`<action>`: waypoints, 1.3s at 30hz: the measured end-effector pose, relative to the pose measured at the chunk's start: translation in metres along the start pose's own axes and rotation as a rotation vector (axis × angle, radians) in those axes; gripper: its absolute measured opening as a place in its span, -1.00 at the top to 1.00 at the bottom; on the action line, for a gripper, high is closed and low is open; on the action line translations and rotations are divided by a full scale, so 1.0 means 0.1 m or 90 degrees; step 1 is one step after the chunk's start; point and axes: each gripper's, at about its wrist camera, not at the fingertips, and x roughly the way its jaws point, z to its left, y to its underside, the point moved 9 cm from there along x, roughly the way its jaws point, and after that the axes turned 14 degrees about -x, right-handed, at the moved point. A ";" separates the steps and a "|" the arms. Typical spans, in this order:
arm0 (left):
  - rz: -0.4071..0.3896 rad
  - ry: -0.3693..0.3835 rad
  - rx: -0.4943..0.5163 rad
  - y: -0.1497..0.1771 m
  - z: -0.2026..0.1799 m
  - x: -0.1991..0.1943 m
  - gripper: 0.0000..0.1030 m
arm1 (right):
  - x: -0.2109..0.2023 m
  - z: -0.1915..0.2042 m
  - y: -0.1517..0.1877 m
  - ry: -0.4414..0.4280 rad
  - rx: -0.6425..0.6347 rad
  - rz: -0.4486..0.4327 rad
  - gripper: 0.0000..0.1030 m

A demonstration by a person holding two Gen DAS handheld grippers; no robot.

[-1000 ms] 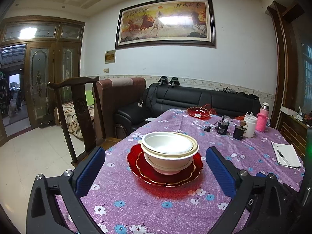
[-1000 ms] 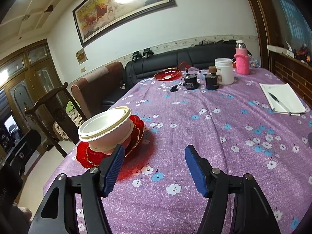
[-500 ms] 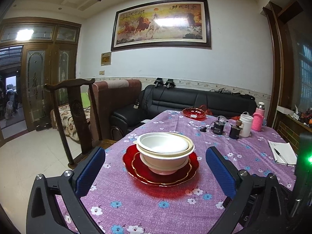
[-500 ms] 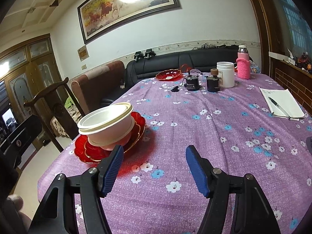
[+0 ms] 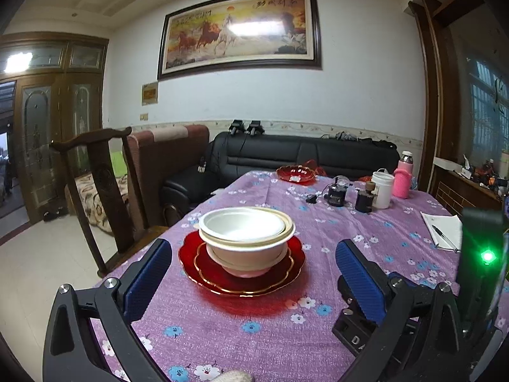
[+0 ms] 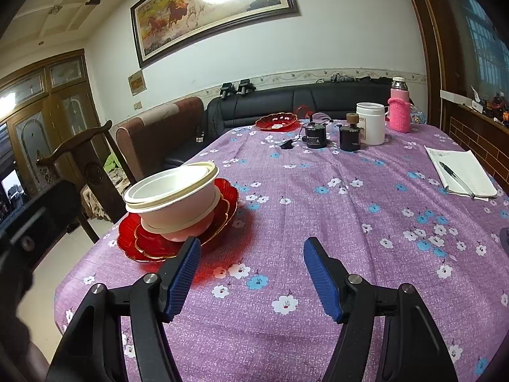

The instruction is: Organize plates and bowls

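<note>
A: Little has moved since the earlier pictures. Left gripper keeps its aim on the stack, and both views have shifted only slightly.

B: Surface?

A: Table, covered by a purple cloth with white and blue flowers. Well ahead of both grippers, at the far end: red dish, two dark jars, white tub, pink bottle. Ahead and to the right of the right gripper: notebook with a pen lying on it.

B: Room?

A: White wall with a framed horse painting. Black sofa beyond the table. Wooden chair ahead and to the left of the left gripper. Glazed wooden doors further left.

B: Task items?

A: Bowls, white and cream, nested, with a pink one at the bottom. They sit on red plates with gold scalloped rims, two stacked so far as can be told. Stack lies just ahead of the left gripper, framed between its fingers and untouched. From the right gripper it lies ahead and to the left, just beyond the left finger.

B: Grippers?

A: Left: jaws spread wide, nothing between the blue pads. Right: jaws spread, only cloth showing between them.
</note>
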 end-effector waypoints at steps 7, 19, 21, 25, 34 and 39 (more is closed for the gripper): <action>0.064 -0.044 -0.045 0.08 0.18 0.24 -1.00 | -0.01 0.02 0.01 0.002 -0.013 -0.002 -0.41; 0.132 -0.096 -0.067 0.22 0.45 0.48 -1.00 | 0.07 0.21 0.03 -0.002 -0.054 0.005 -0.45; 0.144 -0.109 -0.070 0.25 0.50 0.52 -1.00 | 0.09 0.24 0.04 -0.003 -0.059 0.007 -0.45; 0.156 -0.126 -0.069 0.29 0.55 0.57 -1.00 | 0.14 0.30 0.07 -0.008 -0.070 0.016 -0.46; 0.178 -0.137 -0.062 0.35 0.57 0.64 -1.00 | 0.19 0.39 0.09 -0.015 -0.085 0.024 -0.47; 0.181 -0.139 -0.062 0.35 0.58 0.65 -1.00 | 0.23 0.40 0.11 -0.017 -0.084 0.030 -0.48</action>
